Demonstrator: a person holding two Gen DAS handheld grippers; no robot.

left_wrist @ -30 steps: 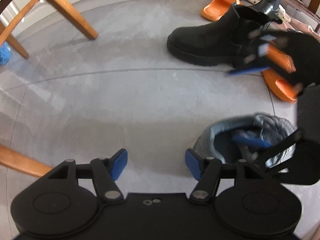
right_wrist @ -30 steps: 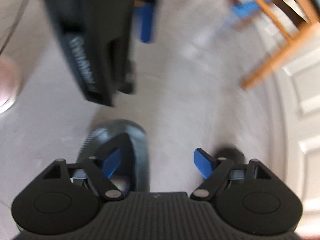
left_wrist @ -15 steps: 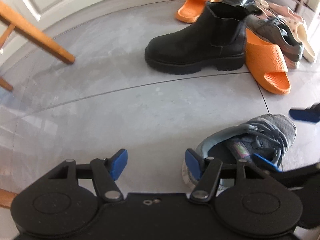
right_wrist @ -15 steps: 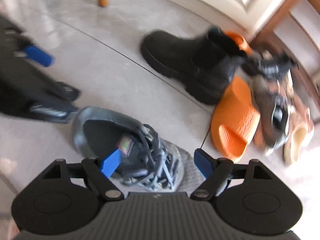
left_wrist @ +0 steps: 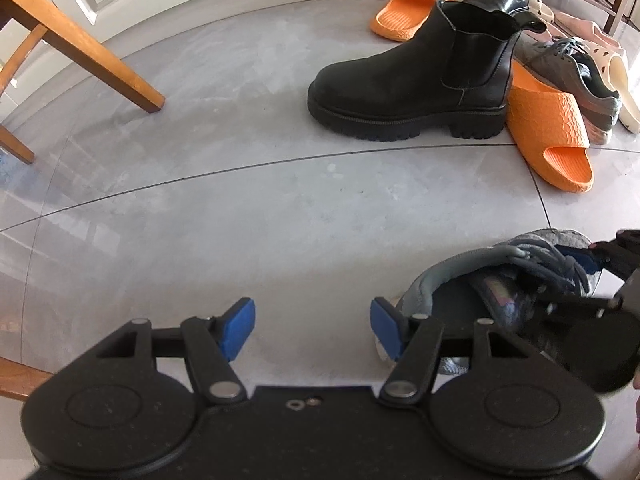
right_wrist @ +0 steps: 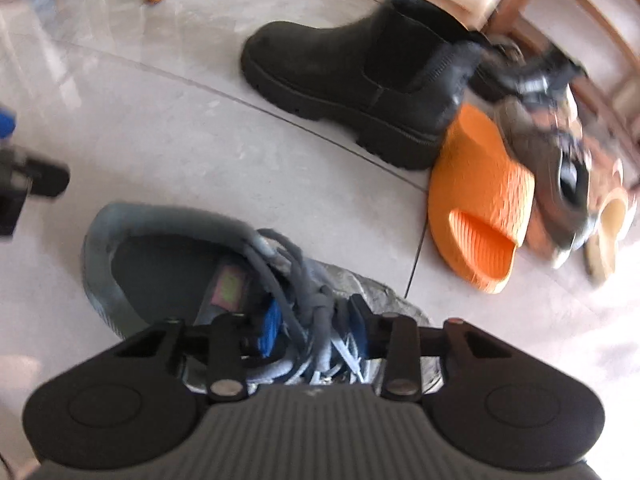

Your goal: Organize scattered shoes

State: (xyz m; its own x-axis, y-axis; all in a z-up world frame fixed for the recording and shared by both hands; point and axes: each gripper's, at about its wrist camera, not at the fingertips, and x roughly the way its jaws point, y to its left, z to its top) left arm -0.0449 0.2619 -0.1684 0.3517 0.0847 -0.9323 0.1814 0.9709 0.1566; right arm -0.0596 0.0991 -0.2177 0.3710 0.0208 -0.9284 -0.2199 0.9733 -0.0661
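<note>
Shoes: one grey sneaker (right_wrist: 192,264), two orange slides (left_wrist: 548,128).

A grey sneaker (right_wrist: 224,272) with grey-blue laces sits at lower centre. At upper right stand a matte black Chelsea boot (left_wrist: 412,88) and an orange slide (left_wrist: 548,132) with a scale-like embossed pattern. Both grippers are black with blue pads (left_wrist: 236,328).

Both wrist views look forward and down along their fingers, low over the tiled floor (left_wrist: 280,184). The right sits close over the grey sneaker (right_wrist: 168,264). Both share that sneaker, the black boot (left_wrist: 408,80) and the orange slide (left_wrist: 548,128).
</note>
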